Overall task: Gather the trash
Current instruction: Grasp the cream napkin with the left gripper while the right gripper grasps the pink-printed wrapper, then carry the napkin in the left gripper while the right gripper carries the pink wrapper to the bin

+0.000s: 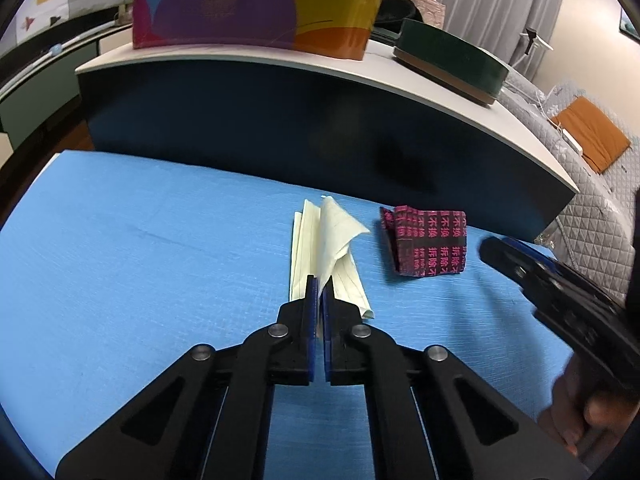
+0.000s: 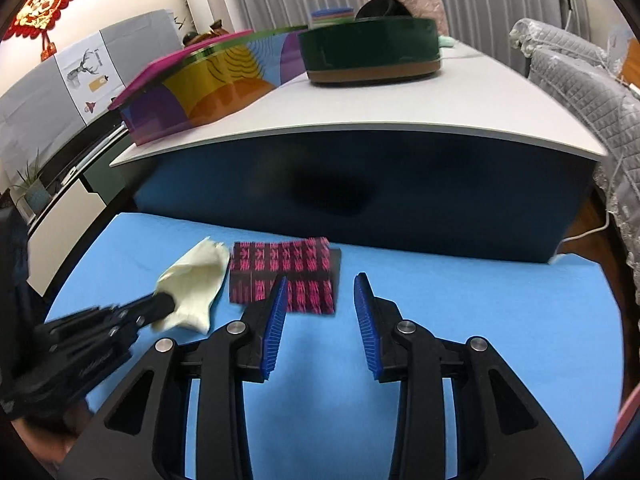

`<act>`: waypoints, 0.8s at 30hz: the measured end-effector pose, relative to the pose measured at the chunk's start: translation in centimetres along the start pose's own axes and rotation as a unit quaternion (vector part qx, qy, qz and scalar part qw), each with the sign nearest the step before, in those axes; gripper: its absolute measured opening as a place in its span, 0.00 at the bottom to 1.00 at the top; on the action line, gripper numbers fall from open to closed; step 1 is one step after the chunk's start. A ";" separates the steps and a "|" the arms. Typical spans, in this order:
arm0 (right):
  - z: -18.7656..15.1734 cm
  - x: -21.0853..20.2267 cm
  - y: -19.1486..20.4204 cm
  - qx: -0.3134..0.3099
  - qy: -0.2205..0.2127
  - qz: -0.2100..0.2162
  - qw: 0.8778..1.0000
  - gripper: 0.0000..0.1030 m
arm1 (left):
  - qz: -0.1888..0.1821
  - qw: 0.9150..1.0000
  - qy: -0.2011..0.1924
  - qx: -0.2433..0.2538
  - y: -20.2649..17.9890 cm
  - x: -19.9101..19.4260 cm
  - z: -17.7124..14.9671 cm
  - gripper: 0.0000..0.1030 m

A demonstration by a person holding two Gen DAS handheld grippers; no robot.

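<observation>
Paper [image 1: 326,248] pinched by left gripper [image 1: 319,284]; right gripper [image 2: 320,284] released near wrapper [image 2: 284,276]; thin pinch may slip.

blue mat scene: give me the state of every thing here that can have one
left gripper: shut on the cream lined paper
cream lined paper: folded and creased, one flap raised, rest lying on the blue mat
black wrapper with pink print: crumpled, lying on the mat beside the paper, not gripped
right gripper: open, nothing between its fingers, wrapper just ahead
multicoloured box: magenta lid askew on top
dark green round tin: lid on
</observation>
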State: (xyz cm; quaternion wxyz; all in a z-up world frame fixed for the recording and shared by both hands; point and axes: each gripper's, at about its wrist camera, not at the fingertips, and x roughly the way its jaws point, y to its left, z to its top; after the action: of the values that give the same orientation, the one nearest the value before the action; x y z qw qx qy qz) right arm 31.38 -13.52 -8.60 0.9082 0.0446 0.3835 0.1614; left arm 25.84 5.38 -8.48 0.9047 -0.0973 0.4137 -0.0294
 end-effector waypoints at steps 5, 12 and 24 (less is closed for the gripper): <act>1.0 2.3 0.4 -0.015 0.020 0.005 1.000 0.35 | 0.000 1.000 0.005 -0.014 0.9 0.0 0.1 0.02; 0.4 2.8 0.9 -0.024 0.033 0.006 0.999 0.17 | -0.004 1.000 0.007 -0.013 1.1 -0.3 0.2 0.02; -1.9 -2.0 1.5 -0.020 0.013 0.004 1.000 0.01 | -0.010 1.000 -0.004 0.009 -0.4 -1.7 -0.4 0.02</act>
State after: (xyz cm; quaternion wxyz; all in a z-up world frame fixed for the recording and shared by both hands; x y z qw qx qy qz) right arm 28.32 -12.80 -8.21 0.9033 0.0263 0.3917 0.1731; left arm 24.43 5.12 -7.41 0.9070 -0.0933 0.4085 -0.0413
